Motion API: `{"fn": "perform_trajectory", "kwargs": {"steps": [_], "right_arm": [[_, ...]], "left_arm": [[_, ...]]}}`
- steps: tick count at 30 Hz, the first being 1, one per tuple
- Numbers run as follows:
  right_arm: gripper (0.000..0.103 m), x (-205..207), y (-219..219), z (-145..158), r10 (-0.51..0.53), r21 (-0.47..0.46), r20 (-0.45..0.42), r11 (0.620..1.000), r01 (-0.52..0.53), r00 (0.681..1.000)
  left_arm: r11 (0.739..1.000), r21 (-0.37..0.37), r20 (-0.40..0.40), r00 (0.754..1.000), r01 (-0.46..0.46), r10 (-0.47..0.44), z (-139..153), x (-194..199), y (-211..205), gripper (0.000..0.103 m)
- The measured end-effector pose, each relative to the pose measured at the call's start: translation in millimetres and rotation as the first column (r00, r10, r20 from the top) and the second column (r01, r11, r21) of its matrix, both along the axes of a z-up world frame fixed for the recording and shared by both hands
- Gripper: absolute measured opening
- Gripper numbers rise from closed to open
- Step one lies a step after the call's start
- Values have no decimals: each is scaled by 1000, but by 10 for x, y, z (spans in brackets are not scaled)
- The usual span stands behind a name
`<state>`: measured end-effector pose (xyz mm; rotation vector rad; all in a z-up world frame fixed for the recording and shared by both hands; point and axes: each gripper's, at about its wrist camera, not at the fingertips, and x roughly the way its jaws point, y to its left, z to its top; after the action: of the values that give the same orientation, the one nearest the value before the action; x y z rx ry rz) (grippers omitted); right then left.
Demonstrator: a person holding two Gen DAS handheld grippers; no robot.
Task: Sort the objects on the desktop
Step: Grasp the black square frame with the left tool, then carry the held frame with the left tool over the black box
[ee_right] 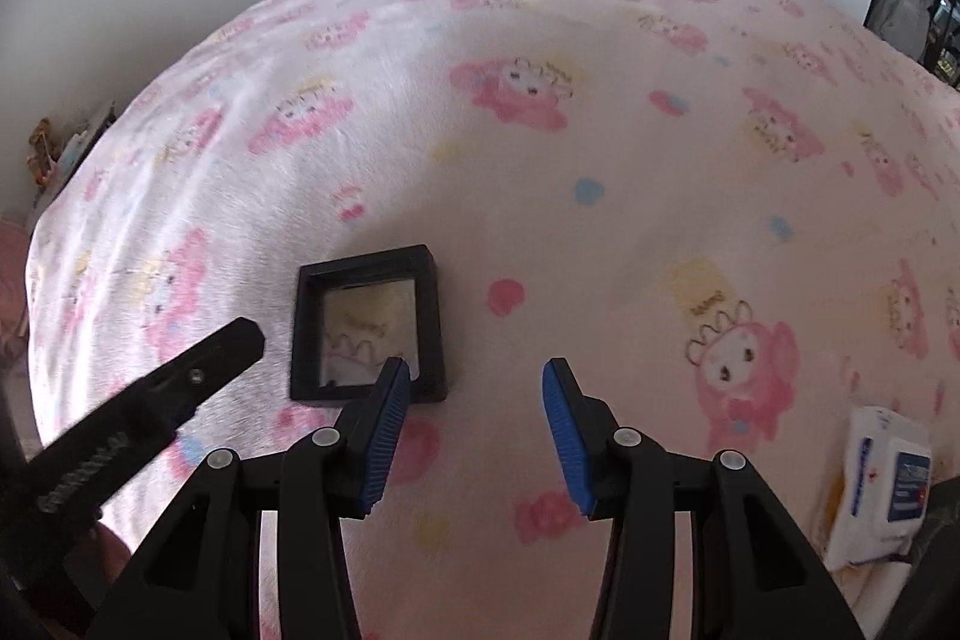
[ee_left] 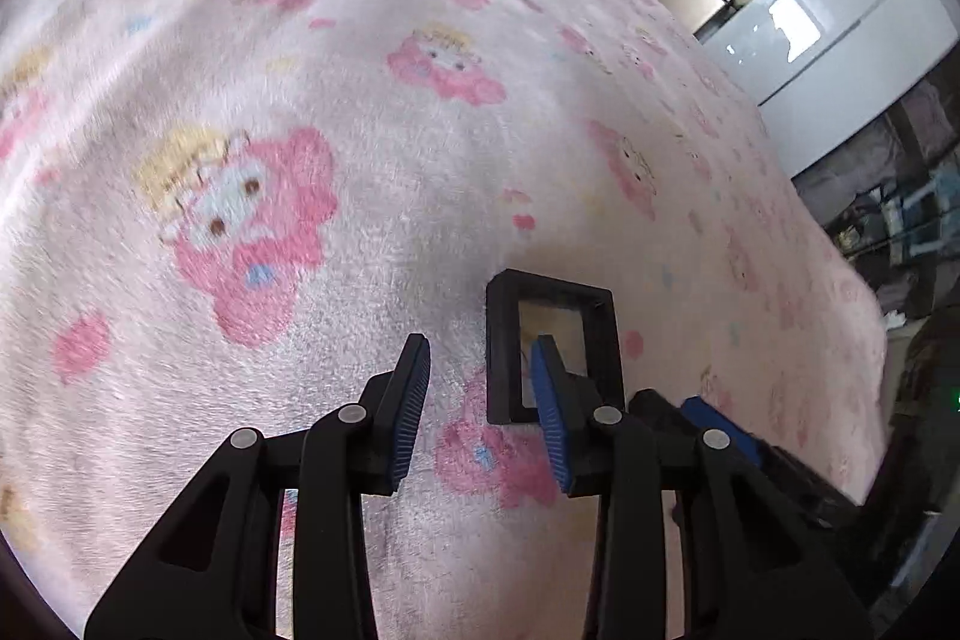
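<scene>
A small square black frame box (ee_left: 603, 340) with a clear film window lies flat on the pink cartoon-print blanket (ee_left: 360, 70). My left gripper (ee_left: 483, 358) is open just above the blanket, and its right pad overlaps the box's window. In the right wrist view the same box (ee_right: 366, 268) lies just ahead and left of my right gripper (ee_right: 474, 376), which is open and holds nothing. The left gripper's black arm (ee_right: 150, 400) reaches in from the lower left. A blue pad of the right gripper (ee_left: 720, 424) shows at the lower right of the left wrist view.
A white pack of wet wipes (ee_right: 882, 490) lies on the blanket at the right edge. The blanket (ee_right: 600, 40) covers a wide raised surface. A white fridge (ee_left: 840, 28) and grey cabinets stand beyond its far edge, with clutter on the floor to the right.
</scene>
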<state>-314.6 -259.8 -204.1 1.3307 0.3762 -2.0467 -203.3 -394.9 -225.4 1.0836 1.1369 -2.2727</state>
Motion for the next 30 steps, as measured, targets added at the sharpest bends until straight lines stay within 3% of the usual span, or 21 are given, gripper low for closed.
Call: {"fn": "perform_trajectory", "kwargs": {"steps": [4, 8, 10, 13, 15, 22, 30], "right_arm": [[42, -33, -19, -126, 5, 9, 13, 1000, -5, 1000], [42, -52, -6, -185, -2, -6, 27, 1000, 2, 1000], [41, -69, -6, -203, 10, -30, 56, 1000, -8, 998], [23, -45, 18, -200, 46, -76, 116, 996, -37, 992], [20, 35, 73, -118, 68, -102, 121, 993, -56, 990], [20, 401, 627, 152, 79, -50, 61, 996, -76, 995], [20, 760, 1472, 129, -37, -13, 77, 999, 38, 996]], "left_arm": [[998, 47, -28, 999, -35, 36, -143, -6, -65, 28], [998, 54, 15, 1000, -17, 16, -218, -77, -33, 28], [997, 82, 42, 999, -4, 1, -296, -109, -18, 21], [990, 140, 24, 1000, 9, -12, -363, -100, 11, 18], [988, 154, 12, 1000, 22, -24, -353, -83, 66, 16], [979, 92, 6, 983, 184, -185, -114, -84, 583, 14], [934, 71, 78, 931, 351, -356, -118, -22, 1500, 13]]}}
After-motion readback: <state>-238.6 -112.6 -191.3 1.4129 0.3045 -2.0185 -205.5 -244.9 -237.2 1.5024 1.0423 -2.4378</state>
